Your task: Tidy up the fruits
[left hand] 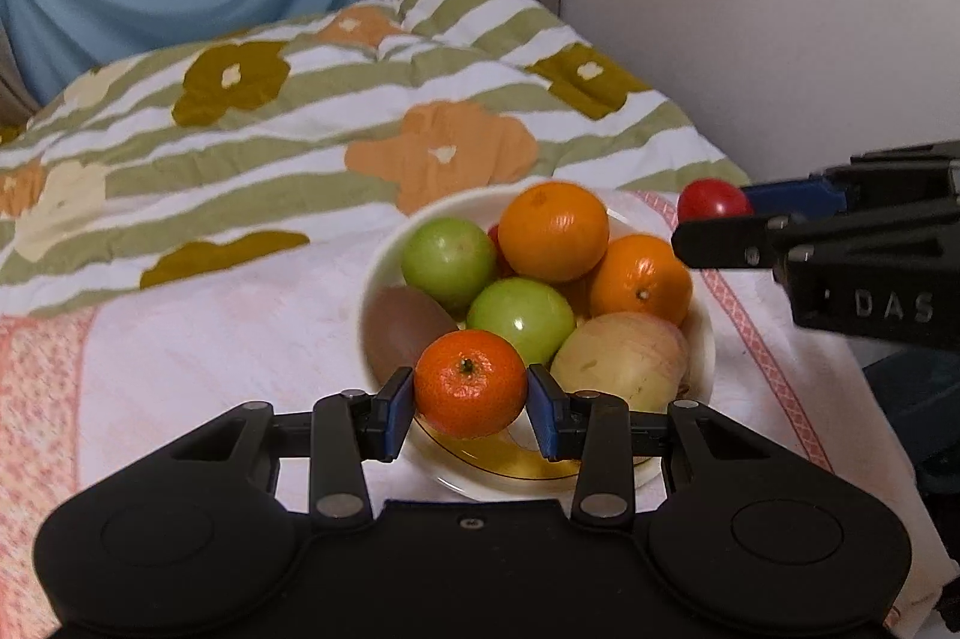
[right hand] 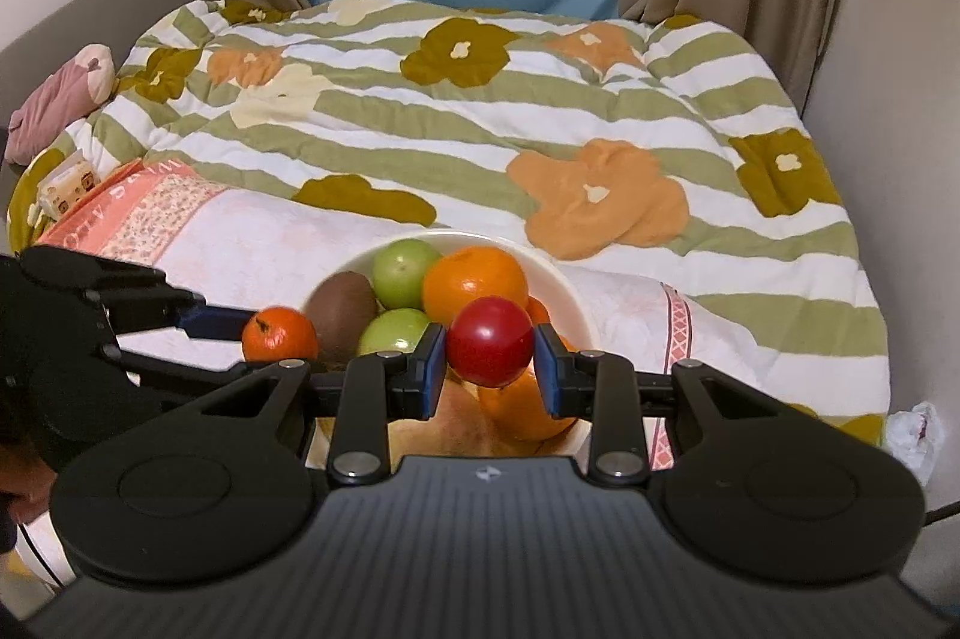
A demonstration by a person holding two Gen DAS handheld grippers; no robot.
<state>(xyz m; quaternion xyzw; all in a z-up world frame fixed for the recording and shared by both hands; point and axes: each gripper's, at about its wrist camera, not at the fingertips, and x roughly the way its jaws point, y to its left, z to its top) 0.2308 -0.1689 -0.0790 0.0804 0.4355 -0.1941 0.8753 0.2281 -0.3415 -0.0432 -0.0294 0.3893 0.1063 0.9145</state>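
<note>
Blue-padded left gripper (left hand: 471, 393) jaws clamp tangerine (left hand: 470, 383) at bowl (left hand: 384, 255) six o'clock; right gripper (right hand: 491, 360) jaws grip red fruit (right hand: 491, 341) (tomato-like) above bowl.

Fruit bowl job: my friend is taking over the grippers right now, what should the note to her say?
Left gripper: shut on a mandarin, at the bowl's near rim.
Right gripper: shut on a red fruit, over the bowl.
In the bowl: two green apples, two oranges, a kiwi, a pale apple.
Done: both fruits gripped.
Left: put each where it belongs; I can't tell where that is.
</note>
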